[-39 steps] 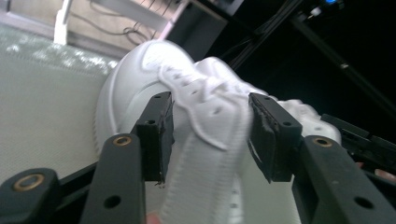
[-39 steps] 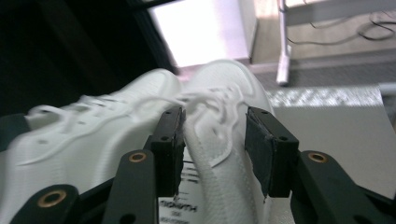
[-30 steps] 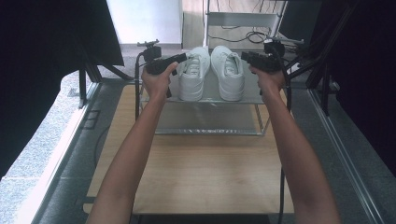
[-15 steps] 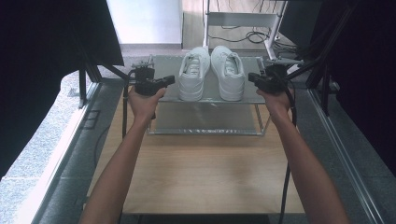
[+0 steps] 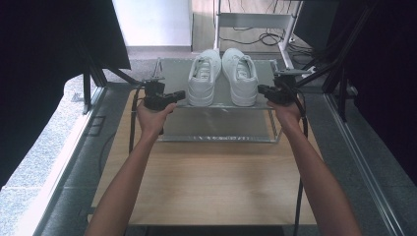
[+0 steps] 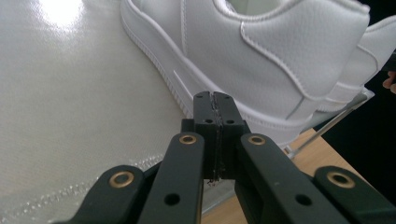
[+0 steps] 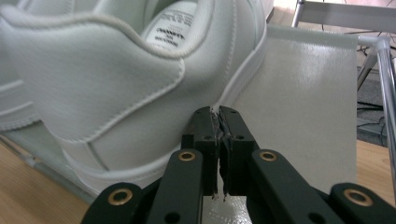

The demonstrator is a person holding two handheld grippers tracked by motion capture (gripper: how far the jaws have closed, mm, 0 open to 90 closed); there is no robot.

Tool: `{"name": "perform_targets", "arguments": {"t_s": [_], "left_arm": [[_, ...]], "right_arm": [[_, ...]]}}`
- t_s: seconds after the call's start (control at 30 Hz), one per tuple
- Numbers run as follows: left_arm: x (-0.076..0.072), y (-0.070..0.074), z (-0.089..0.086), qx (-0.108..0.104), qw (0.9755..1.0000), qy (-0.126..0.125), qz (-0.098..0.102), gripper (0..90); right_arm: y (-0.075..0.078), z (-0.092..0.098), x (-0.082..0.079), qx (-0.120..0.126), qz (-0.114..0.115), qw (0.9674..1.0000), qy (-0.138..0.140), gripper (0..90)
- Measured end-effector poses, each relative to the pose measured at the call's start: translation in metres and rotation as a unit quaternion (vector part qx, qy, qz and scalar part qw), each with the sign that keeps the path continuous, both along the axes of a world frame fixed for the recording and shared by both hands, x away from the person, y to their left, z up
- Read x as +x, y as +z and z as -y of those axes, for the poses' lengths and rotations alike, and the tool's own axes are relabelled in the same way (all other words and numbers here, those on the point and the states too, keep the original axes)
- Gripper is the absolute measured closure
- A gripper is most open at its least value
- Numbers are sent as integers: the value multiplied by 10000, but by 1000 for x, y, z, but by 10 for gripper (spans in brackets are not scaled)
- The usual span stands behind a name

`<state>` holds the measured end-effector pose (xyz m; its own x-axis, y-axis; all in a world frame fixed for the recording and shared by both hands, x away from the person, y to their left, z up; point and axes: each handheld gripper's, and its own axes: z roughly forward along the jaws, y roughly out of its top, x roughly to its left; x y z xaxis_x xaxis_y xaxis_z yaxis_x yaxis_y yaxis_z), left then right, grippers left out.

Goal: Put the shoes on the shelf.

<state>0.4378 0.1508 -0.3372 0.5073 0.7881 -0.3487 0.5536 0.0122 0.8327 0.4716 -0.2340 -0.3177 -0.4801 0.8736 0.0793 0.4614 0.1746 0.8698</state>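
Sneakers: a white pair, left sneaker [image 5: 203, 78] and right sneaker [image 5: 241, 76], parked side by side, toes away from the person, at upper centre of the high view. They sit on the top shelf [image 5: 172, 73] of a low metal rack [image 5: 216, 138] that stands at the far end of the wooden table [image 5: 206, 182].

Left gripper [image 5: 178, 95]: just left of the left sneaker's heel in the high view. Its own view has the jaws pressed flat together, nothing between them, tips just short of the sole edge of that sneaker [image 6: 261, 60]. Touching or a hair apart, cannot tell.

Right gripper [image 5: 260, 89]: just right of the right sneaker's heel, mirrored pose. Jaws clenched on themselves in its own view, only a sliver of a seam between the pads, no object gripped. Heel of the sneaker [image 7: 107, 79] sits right ahead of the tips; insole label visible above.

Step in hand, as I read it: the shoes already stand on the shelf and both tools are empty, flanking the pair at the heels. Looks like either the end of a placing step or the start of a squaring-up nudge.

Next move, my guess: if straightening, closed tips push gently inward on each sole so the pair stays parallel and doesn't slide off the glossy shelf. If lifting, the jaws must spread first and take the heel collars.
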Motion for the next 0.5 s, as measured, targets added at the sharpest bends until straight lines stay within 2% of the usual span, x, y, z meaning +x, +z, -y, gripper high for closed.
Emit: {"name": "perform_targets", "arguments": {"t_s": [0.13, 0.17, 0.37, 0.5], "left_arm": [[1, -5, 5, -36, 9999, -77, -61, 900], [2, -6, 7, -104, 9999, -55, -63, 900], [0, -7, 8, -99, 9999, -27, 0, 900], [0, -7, 10, -167, 9999, -8, 28, 900]], "right_arm": [[-6, -2, 0, -62, -12, 10000, 28, 889], [-7, -3, 0, -63, 32, 10000, 22, 900], [-6, -7, -3, -293, 87, 9995, -11, 900], [-5, -9, -4, -311, 76, 9995, -31, 900]]}}
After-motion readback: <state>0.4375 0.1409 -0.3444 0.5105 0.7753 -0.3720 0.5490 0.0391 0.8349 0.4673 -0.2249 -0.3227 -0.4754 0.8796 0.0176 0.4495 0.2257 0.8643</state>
